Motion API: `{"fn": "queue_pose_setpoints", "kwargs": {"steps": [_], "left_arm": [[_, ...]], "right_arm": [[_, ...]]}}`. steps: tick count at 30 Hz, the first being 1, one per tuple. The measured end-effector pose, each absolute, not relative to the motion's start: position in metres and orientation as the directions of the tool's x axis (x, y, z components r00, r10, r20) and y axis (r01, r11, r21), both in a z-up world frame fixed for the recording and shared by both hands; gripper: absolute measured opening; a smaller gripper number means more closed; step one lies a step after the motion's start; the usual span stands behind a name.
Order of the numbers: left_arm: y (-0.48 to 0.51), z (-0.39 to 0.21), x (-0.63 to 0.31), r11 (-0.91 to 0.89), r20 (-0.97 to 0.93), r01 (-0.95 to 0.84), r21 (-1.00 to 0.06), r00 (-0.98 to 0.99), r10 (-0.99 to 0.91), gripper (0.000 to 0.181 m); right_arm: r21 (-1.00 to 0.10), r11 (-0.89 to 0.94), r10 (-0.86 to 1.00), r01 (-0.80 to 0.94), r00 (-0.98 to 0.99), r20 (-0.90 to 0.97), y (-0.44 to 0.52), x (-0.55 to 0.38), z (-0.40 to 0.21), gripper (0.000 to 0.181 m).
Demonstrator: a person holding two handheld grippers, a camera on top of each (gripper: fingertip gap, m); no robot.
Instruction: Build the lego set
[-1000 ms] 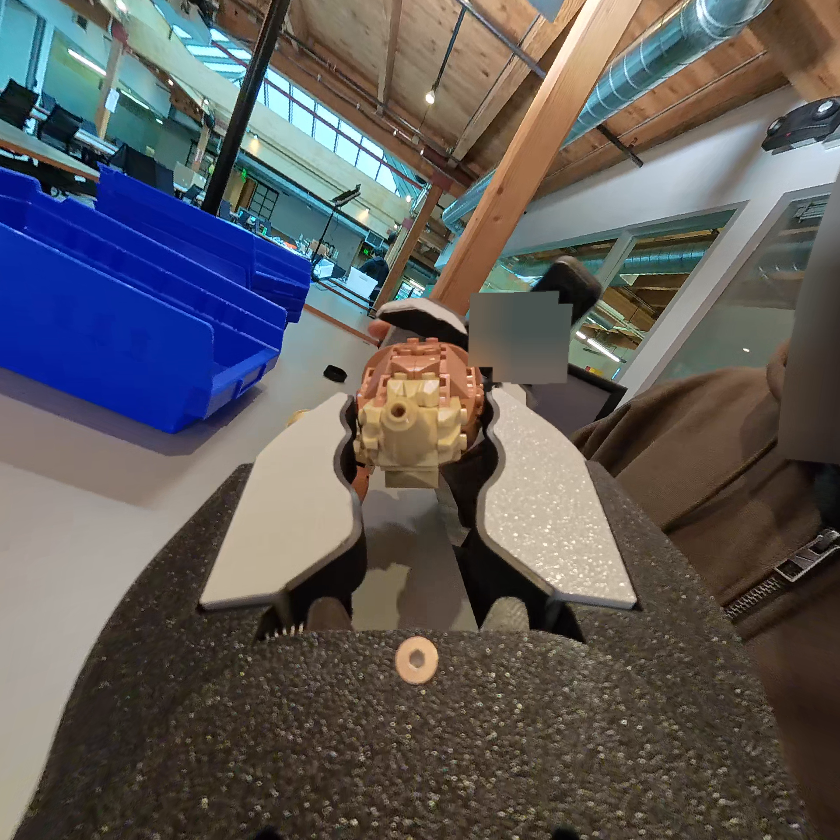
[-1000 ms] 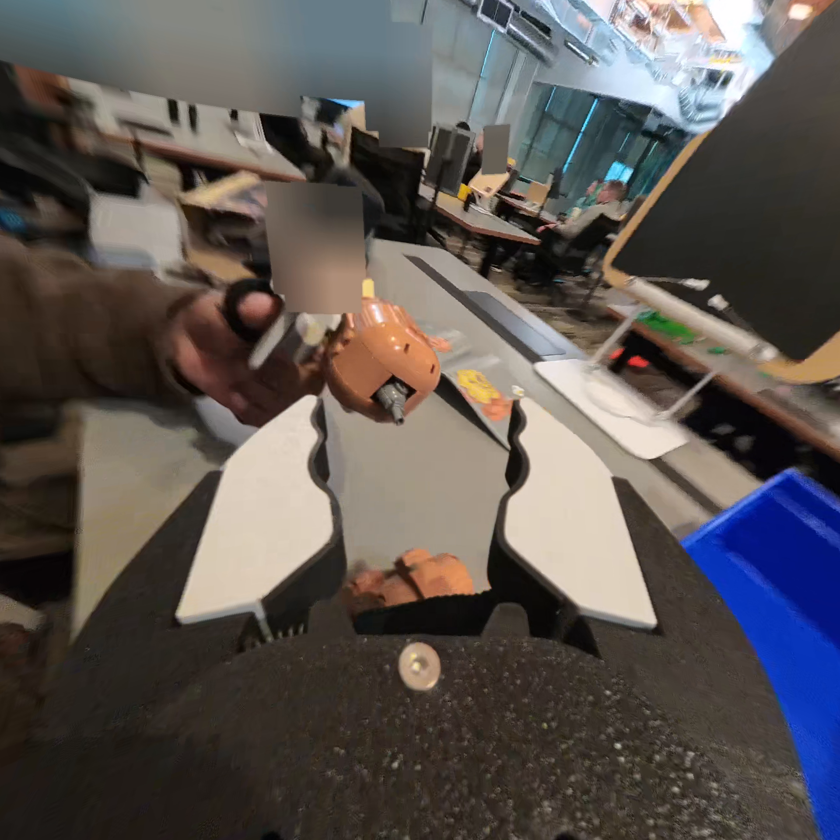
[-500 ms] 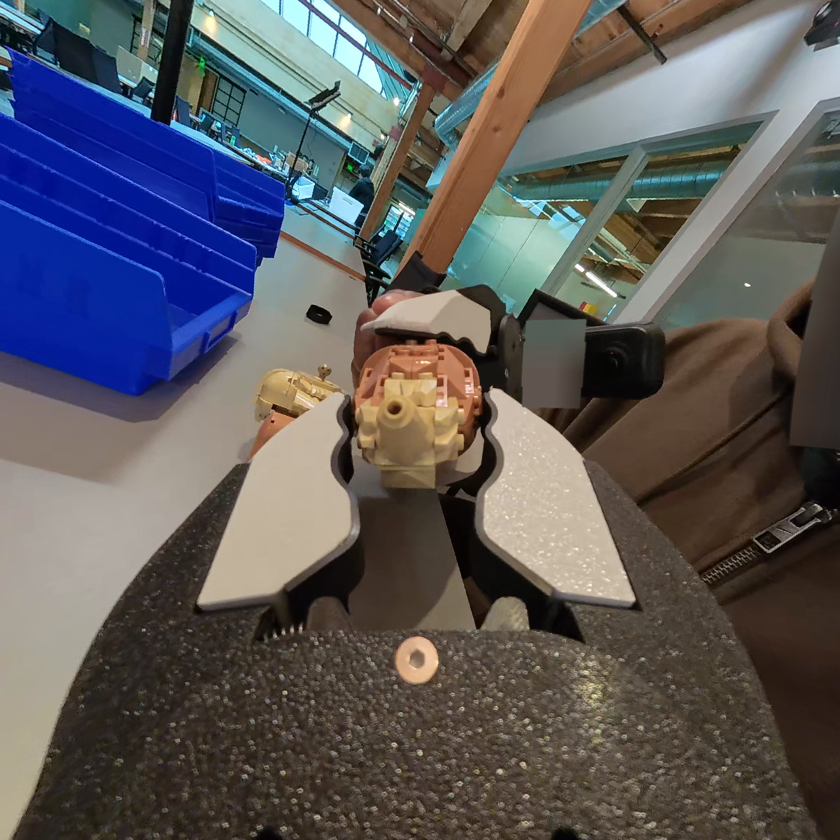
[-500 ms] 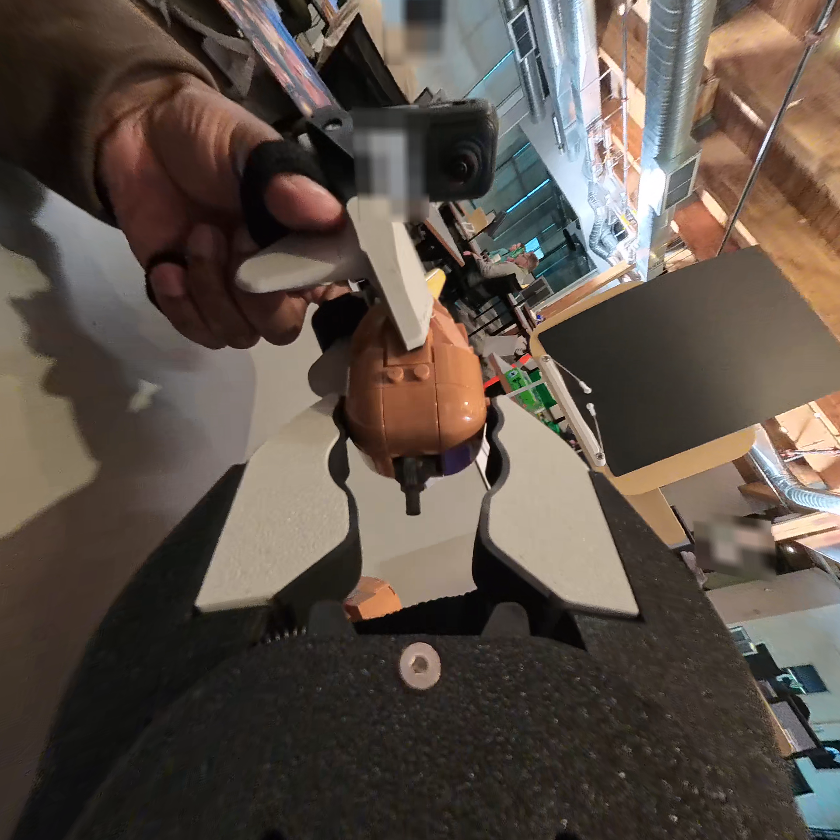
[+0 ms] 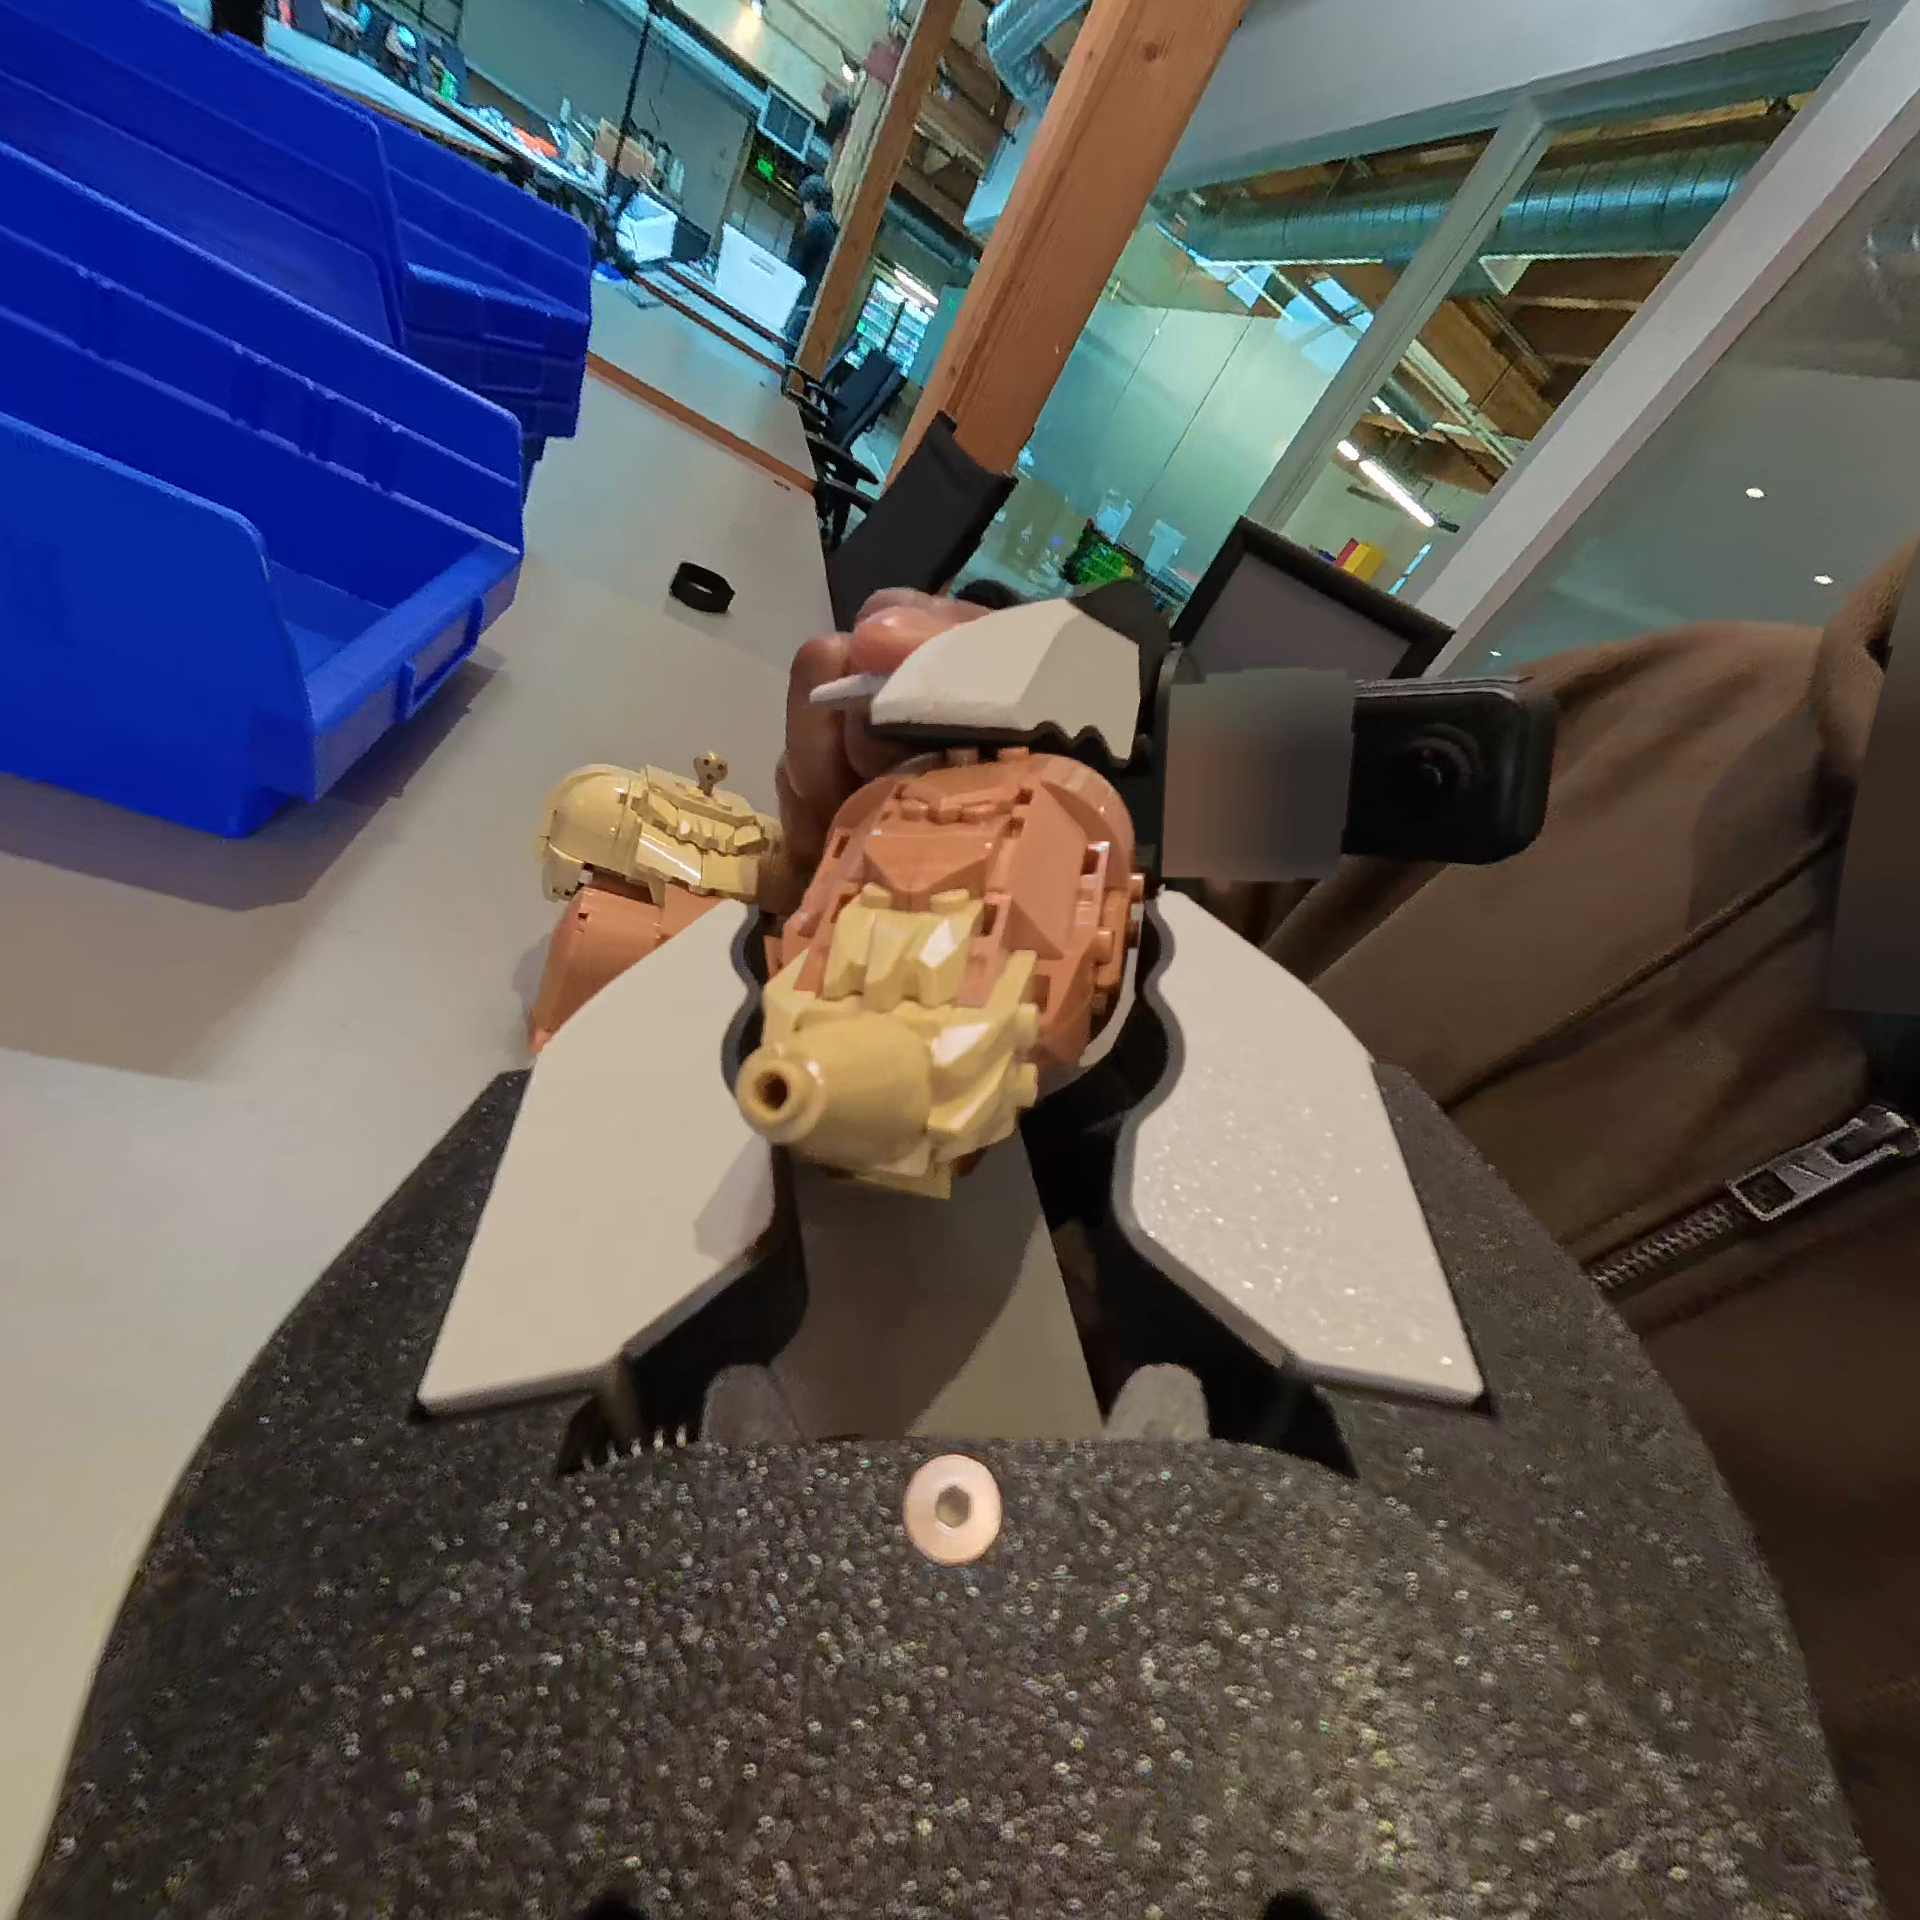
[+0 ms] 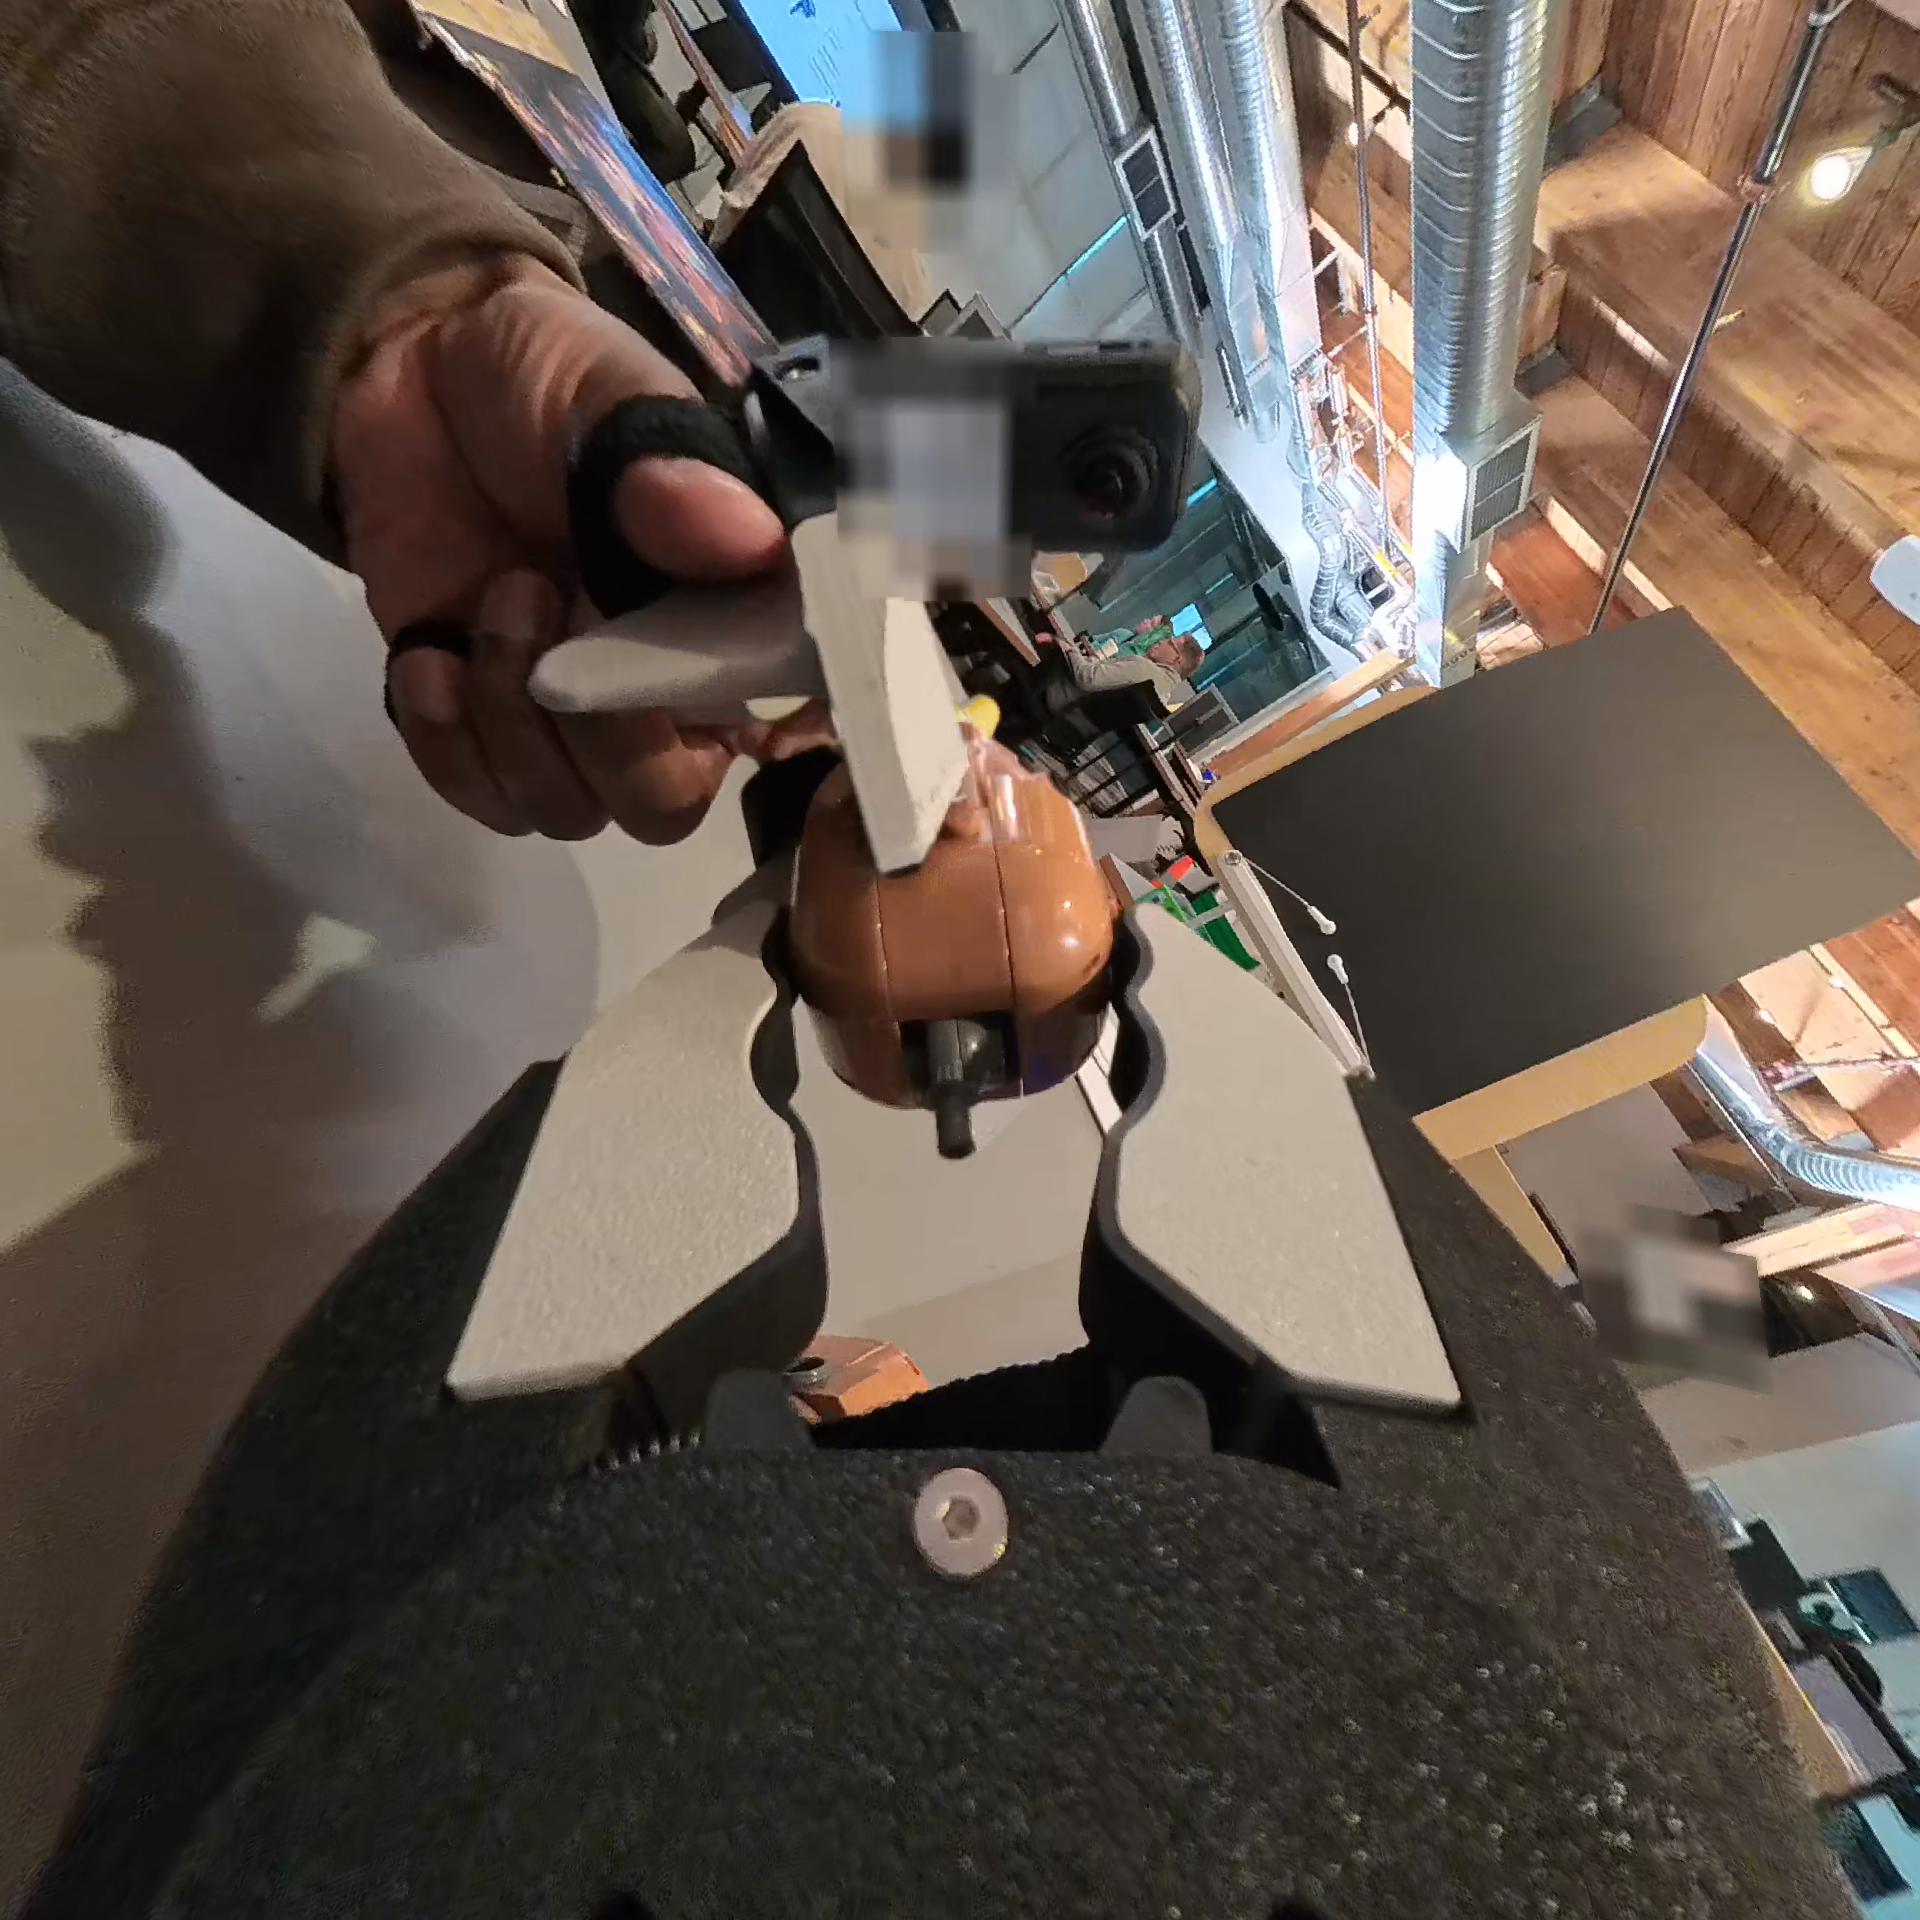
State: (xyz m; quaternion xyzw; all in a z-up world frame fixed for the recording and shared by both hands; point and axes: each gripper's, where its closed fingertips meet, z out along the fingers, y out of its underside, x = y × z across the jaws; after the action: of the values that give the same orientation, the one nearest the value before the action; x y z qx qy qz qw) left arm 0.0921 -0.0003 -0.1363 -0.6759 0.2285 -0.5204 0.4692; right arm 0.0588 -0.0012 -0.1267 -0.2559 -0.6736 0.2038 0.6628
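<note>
Both jaws pinch the lego head (image 5: 940, 977) midair.

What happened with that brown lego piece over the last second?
The right hand-held gripper moved in from a gap and closed around the brown-and-tan lego head, so both now clamp it. The head tilted, its tan snout swinging left. The left hand-held gripper kept its hold; the tan-and-brown lego body still lies on the table.

Glossy plastic lego head (image 6: 945, 966) — grainy tongs (image 5: 945, 997)
</note>
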Motion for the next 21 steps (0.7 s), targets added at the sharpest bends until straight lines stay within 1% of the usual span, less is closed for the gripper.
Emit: {"fn": "queue_pose_setpoints", "kwargs": {"steps": [4,7,14,17,21], "left_arm": [[-0.005,-0.134,0.097,-0.491,0.530,0.199,-0.848,0.278,-0.801,0.069],[-0.012,-0.127,0.100,-0.524,0.566,0.233,-0.819,0.180,-0.805,0.069],[-0.017,-0.117,0.107,-0.548,0.587,0.307,-0.778,0.041,-0.809,0.072],[-0.016,-0.117,0.110,-0.531,0.569,0.314,-0.787,0.038,-0.821,0.068],[-0.015,-0.120,0.112,-0.489,0.530,0.282,-0.826,0.089,-0.843,0.066]], "right_arm": [[-0.599,0.800,0.599,0.033,-0.014,0.800,-0.005,0.063,-0.124,0.058],[-0.596,0.803,0.596,-0.011,-0.020,0.803,-0.009,0.066,-0.120,0.058],[-0.552,0.828,0.553,-0.097,-0.019,0.833,-0.024,0.071,-0.117,0.058],[-0.531,0.845,0.533,-0.054,0.011,0.846,-0.019,0.068,-0.120,0.058],[-0.555,0.830,0.556,-0.058,0.010,0.831,-0.020,0.068,-0.121,0.058]]}}
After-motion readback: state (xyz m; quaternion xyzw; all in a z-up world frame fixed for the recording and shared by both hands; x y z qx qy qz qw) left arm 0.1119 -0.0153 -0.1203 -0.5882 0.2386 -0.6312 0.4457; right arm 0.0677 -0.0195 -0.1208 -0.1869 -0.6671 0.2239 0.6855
